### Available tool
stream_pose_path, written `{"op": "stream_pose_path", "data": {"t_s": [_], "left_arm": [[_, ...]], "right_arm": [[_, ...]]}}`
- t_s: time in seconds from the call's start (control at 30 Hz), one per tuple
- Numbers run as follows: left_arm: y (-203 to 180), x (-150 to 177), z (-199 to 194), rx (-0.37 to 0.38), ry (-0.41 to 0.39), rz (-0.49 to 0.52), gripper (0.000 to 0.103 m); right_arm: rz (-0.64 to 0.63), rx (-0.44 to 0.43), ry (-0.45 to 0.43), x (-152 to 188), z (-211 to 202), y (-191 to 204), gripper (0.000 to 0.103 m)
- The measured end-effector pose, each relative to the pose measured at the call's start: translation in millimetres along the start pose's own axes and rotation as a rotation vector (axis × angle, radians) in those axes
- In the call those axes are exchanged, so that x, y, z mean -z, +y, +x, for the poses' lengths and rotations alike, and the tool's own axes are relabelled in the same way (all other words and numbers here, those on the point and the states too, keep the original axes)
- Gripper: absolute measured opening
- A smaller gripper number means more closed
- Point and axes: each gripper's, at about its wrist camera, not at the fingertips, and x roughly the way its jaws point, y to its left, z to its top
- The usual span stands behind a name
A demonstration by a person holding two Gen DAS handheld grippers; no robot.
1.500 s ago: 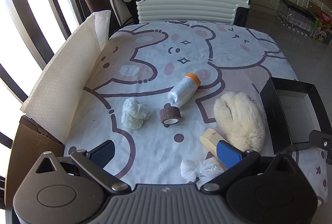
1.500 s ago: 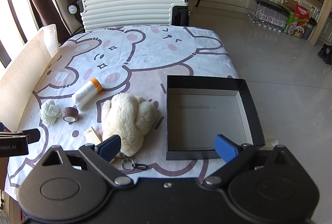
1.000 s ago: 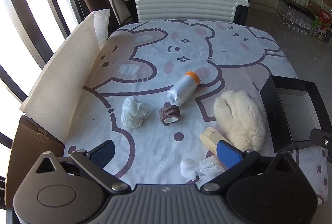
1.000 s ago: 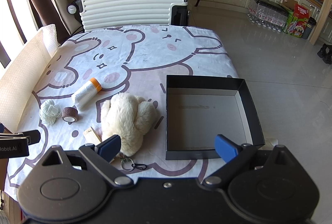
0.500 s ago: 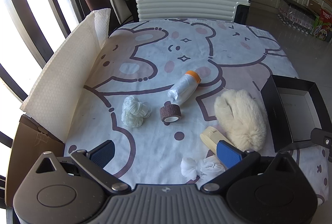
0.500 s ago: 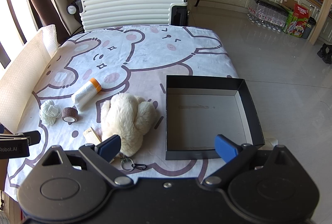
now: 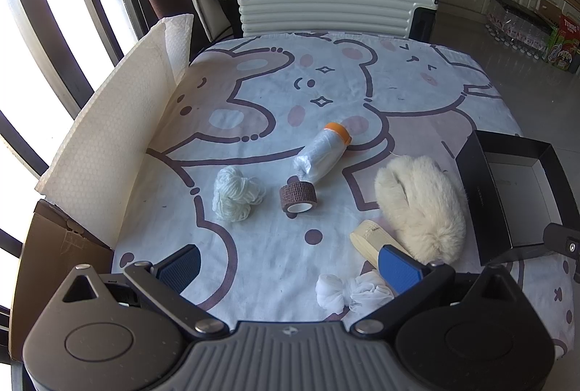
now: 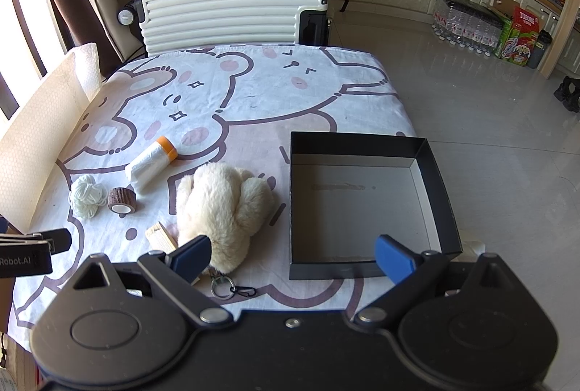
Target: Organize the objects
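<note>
On the bear-print cloth lie a wrapped bottle with an orange cap [image 7: 322, 151] [image 8: 150, 164], a brown tape roll [image 7: 299, 198] [image 8: 122, 200], a pale yarn ball [image 7: 233, 193] [image 8: 85, 195], a cream plush keychain [image 7: 420, 206] [image 8: 221, 206], a wooden block [image 7: 366, 240] [image 8: 161, 235] and a white mesh pouf [image 7: 348, 289]. An empty black box [image 8: 362, 206] [image 7: 514, 195] sits at the right. My left gripper [image 7: 288, 267] is open and empty above the near edge. My right gripper [image 8: 293, 258] is open and empty, near the box's front wall.
A white suitcase [image 7: 337, 4] stands behind the table. A white padded sheet [image 7: 108, 144] leans along the left edge over a cardboard box [image 7: 54, 264]. The tiled floor [image 8: 507, 137] lies to the right, with bottle packs by the cabinets.
</note>
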Motion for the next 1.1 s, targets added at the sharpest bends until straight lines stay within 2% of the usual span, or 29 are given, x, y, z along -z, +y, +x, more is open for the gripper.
{"op": "stream_pose_path", "data": {"t_s": [1.1], "left_arm": [[-0.8, 4.6, 5.2, -0.005, 0.005, 0.001, 0.103]], "right_arm": [[-0.001, -0.002, 0.000, -0.6, 0.1, 1.3, 0.098]]}}
